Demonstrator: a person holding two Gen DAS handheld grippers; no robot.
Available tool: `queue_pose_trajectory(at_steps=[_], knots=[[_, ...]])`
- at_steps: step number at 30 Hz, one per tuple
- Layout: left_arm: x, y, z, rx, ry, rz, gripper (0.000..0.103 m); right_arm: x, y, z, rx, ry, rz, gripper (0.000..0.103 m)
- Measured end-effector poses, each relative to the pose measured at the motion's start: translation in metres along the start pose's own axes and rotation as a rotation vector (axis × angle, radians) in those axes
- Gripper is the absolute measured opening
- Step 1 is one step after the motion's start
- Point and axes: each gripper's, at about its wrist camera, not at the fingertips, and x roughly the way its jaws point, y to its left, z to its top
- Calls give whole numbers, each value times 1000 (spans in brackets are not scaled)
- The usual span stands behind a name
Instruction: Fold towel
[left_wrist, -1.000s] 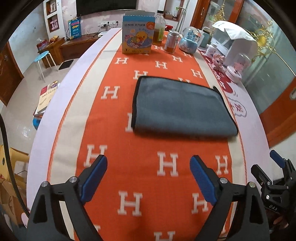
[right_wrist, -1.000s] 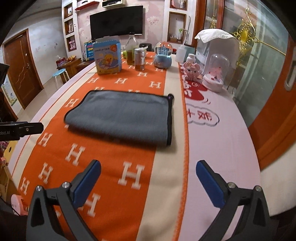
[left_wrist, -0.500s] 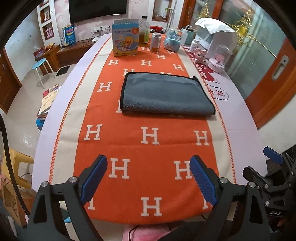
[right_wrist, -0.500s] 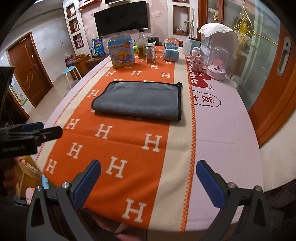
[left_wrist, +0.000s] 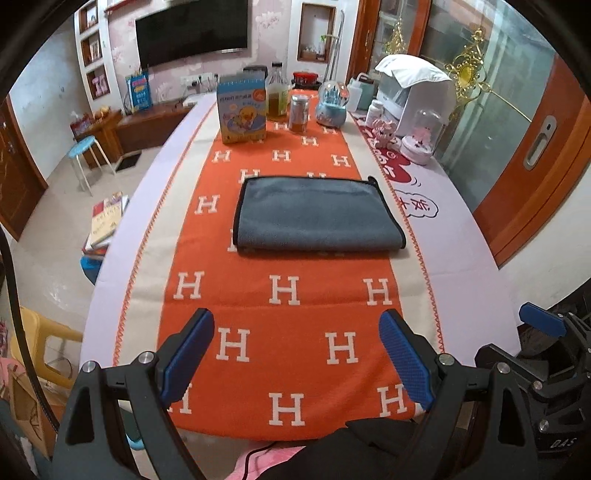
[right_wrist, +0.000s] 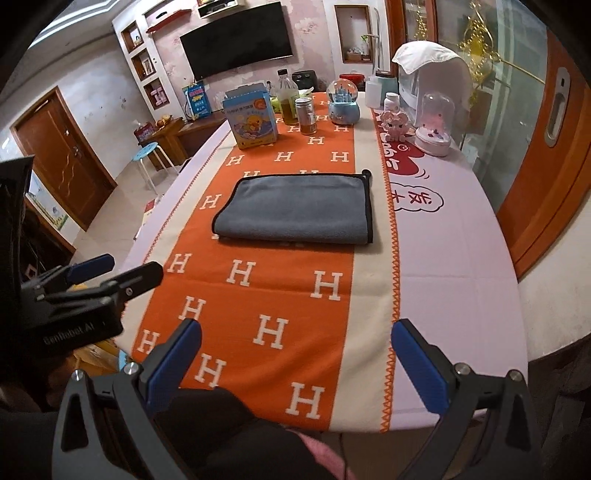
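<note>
A grey towel with black trim lies folded flat on the orange runner, seen also in the right wrist view. My left gripper is open and empty, held above the table's near edge, well short of the towel. My right gripper is open and empty, also back at the near edge. The right gripper shows at the right of the left wrist view, and the left gripper at the left of the right wrist view.
At the table's far end stand a blue duck box, a bottle, a jar, a snow globe and a glass dome. The table has an orange door on its right and a stool on its left.
Both grippers have drawn back from the towel toward the table's near edge and risen. The towel has stayed folded in place.
</note>
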Motion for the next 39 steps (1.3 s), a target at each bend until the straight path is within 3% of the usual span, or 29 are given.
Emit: queue_pose_trajectory(at_steps=[13, 17, 24, 39], knots=[[-14, 0, -6, -13, -88, 75, 90, 2, 11, -8, 42, -9, -69, 103], [-18, 1, -8, -15, -110, 92, 95, 3, 11, -9, 49, 0, -79, 103], [-18, -1, -9, -8, -113, 97, 102, 5, 11, -11, 53, 9, -96, 103], [-22, -8, -10, 14, -135, 118, 102, -2, 6, -12, 58, -28, -102, 103]])
